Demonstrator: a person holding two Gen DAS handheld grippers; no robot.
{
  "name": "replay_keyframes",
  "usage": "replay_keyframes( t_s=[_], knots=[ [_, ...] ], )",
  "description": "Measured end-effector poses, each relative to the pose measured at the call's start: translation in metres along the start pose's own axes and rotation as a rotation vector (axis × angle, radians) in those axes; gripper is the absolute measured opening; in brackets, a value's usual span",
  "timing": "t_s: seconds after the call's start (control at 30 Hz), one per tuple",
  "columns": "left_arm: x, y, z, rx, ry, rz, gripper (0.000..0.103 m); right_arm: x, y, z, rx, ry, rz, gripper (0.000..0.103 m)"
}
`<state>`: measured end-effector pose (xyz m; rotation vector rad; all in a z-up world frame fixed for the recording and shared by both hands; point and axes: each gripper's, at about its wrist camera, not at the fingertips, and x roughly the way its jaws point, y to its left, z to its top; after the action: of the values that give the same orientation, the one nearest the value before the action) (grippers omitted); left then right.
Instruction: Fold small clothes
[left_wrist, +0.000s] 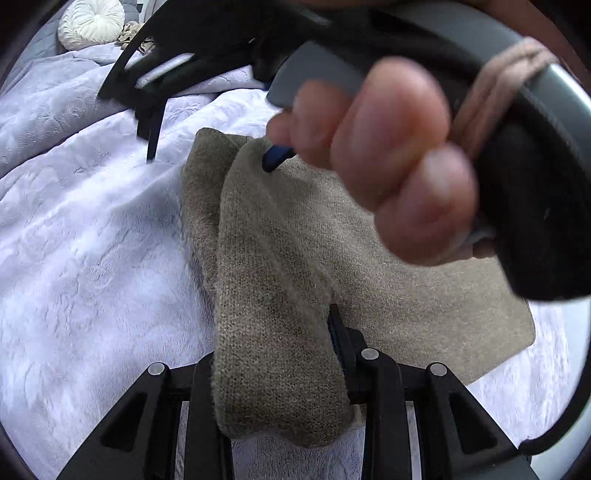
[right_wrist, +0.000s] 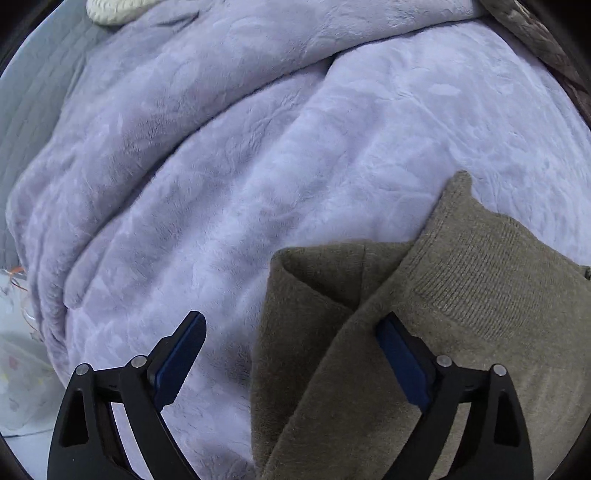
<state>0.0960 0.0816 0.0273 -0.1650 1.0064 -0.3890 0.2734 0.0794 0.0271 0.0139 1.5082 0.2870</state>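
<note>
Nearest: knit garment (left_wrist: 280, 332), a taupe fold of it bunched right at my left fingers (left_wrist: 277, 369), draped over them toward the lens.
Left fingers: clenched on that fold; one blue pad showed just beside the cloth, the other was buried under it.
Right fingers: (right_wrist: 291, 354) released and standing wide, nothing pressed between them; one pad hung over the blanket (right_wrist: 221, 184), the other over the garment (right_wrist: 461, 295).
Garment, place: on the lilac blanket on the bed, partly doubled over, one flap laid diagonally across the rest, ribbed hem showing in the right view.
Step in hand, my judgement: carrying the held fold across while the right fingers came down for the far edge.
Doing it well: keep the left pinch low so the fold drags flat, not bunched; set the right fingers astride the garment's edge before closing; take both layers of the flap, not just the top one; avoid snagging the plush blanket.
Risk: thick, fuzzy knit may slip or roll inside the pinch.
Left view only: my right hand (left_wrist: 376, 162) on its handle, blurred and close, its fingertip touching or just above the garment's far end; a white round cushion (left_wrist: 90, 22) far back.
Right view only: the ribbed hem, the diagonal flap's crease, the open span of my right fingers.
</note>
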Motion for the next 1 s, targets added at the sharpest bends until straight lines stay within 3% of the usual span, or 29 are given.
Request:
replay_keyframes(
  t_s=[0.07, 0.13, 0.2, 0.23, 0.27, 0.3, 0.63, 0.77, 1.0],
  knots=[
    [0.001, 0.001, 0.001, -0.008, 0.005, -0.007, 0.032, 0.012, 0.011, -0.002, -0.069, 0.028, -0.093, 0.094],
    [0.001, 0.0, 0.003, 0.0, 0.004, 0.005, 0.032, 0.016, 0.018, -0.006, -0.116, 0.017, -0.167, 0.083],
    [0.001, -0.004, 0.006, 0.009, 0.003, 0.019, 0.032, 0.011, 0.013, -0.01, -0.12, -0.003, -0.198, 0.048],
    [0.0, -0.004, 0.007, 0.011, 0.003, 0.021, 0.031, 0.006, 0.007, -0.012, -0.109, -0.014, -0.176, 0.041],
    [-0.001, -0.006, 0.008, 0.013, 0.003, 0.026, 0.031, -0.001, -0.002, -0.014, -0.085, -0.022, -0.128, 0.024],
    [-0.001, -0.009, 0.009, 0.016, 0.004, 0.03, 0.031, -0.006, -0.01, -0.015, -0.061, -0.029, -0.082, 0.018],
    [-0.016, -0.041, 0.015, 0.085, -0.005, 0.124, 0.029, -0.064, -0.054, -0.048, -0.021, -0.192, 0.132, 0.016],
    [-0.018, -0.072, 0.014, 0.134, -0.014, 0.182, 0.028, -0.081, -0.075, -0.057, 0.005, -0.249, 0.217, 0.015],
    [-0.017, -0.108, 0.025, 0.198, 0.003, 0.262, 0.028, -0.093, -0.104, -0.056, 0.051, -0.297, 0.289, 0.015]
  ],
)
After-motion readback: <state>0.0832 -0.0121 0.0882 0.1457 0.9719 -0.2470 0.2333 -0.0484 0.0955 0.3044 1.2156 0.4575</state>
